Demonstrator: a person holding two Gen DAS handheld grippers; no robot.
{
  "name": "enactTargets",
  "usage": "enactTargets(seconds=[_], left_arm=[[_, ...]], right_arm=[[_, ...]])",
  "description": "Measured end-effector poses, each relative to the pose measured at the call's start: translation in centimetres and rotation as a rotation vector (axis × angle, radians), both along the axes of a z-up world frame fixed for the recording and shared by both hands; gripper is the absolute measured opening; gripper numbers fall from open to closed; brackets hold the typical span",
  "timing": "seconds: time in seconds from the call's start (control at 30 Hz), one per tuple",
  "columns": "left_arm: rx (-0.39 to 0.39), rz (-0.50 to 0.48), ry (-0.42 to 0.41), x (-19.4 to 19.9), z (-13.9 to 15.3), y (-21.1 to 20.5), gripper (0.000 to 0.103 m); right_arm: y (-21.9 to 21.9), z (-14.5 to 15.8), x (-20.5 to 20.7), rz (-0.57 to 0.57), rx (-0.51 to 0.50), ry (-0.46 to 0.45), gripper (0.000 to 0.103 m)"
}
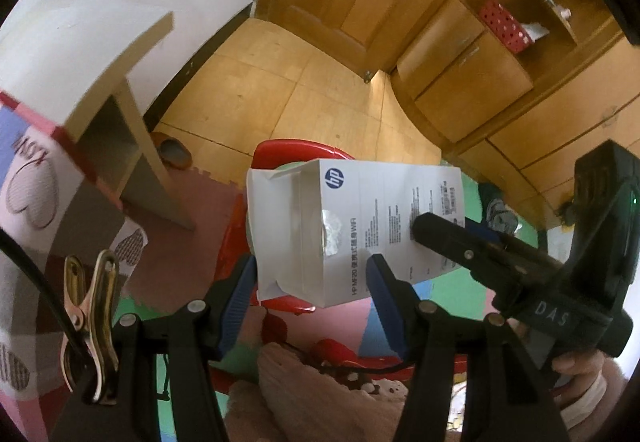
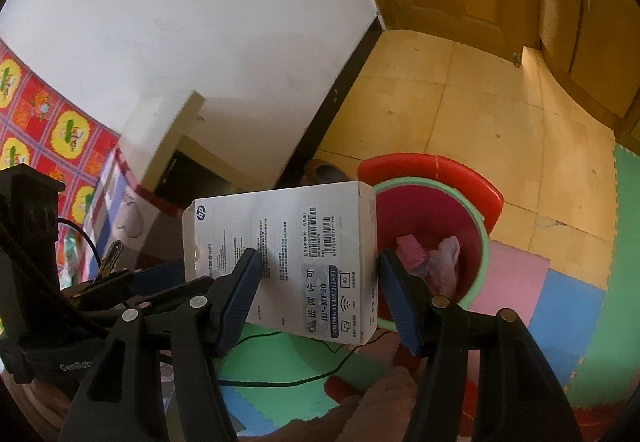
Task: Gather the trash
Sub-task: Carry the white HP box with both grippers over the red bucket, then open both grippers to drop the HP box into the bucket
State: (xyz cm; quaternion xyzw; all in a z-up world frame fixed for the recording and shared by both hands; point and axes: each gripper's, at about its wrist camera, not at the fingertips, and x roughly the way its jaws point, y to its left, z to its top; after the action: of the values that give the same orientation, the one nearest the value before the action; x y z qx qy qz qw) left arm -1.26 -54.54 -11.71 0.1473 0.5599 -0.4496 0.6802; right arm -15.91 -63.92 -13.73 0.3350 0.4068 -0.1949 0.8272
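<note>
White rectangular HP cardboard box (image 2: 280,262) printed "HP-MP20", held in the air over a red round plastic bin with green rim (image 2: 440,238), pink crumpled waste inside, left gripper (image 1: 312,278) and right gripper (image 2: 318,274) jaws each closed on the box, coloured foam floor mats (image 2: 568,306) below.

L gripper (image 1: 312,274): both blue-padded jaws set either side of a white box (image 1: 352,226), pads pressed to its near end, box held up off the floor. R gripper (image 2: 318,274): jaws likewise closed on the same box from its other end, left pad on the printed face, right pad at the box edge. Both point fwd and slightly down, close together; R gripper's black body crosses the right of the L wrist view, one finger (image 1: 448,238) lying on the box.
</note>
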Motion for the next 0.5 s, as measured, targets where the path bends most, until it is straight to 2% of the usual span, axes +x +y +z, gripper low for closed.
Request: enactTargets(seconds=[0.17,0.5], left_arm=[[0.013,-0.015,0.018,-0.3,-2.7,-1.7,0.06],[0.029,-0.054,0.001,-1.2,-7.0,-4.9,0.06]], right_arm=[[-1.8,-2.3,-0.5,-0.013,0.007,0.013,0.062],[-5.5,-6.9,-0.8,-0.038,0.047,0.045,0.062]])
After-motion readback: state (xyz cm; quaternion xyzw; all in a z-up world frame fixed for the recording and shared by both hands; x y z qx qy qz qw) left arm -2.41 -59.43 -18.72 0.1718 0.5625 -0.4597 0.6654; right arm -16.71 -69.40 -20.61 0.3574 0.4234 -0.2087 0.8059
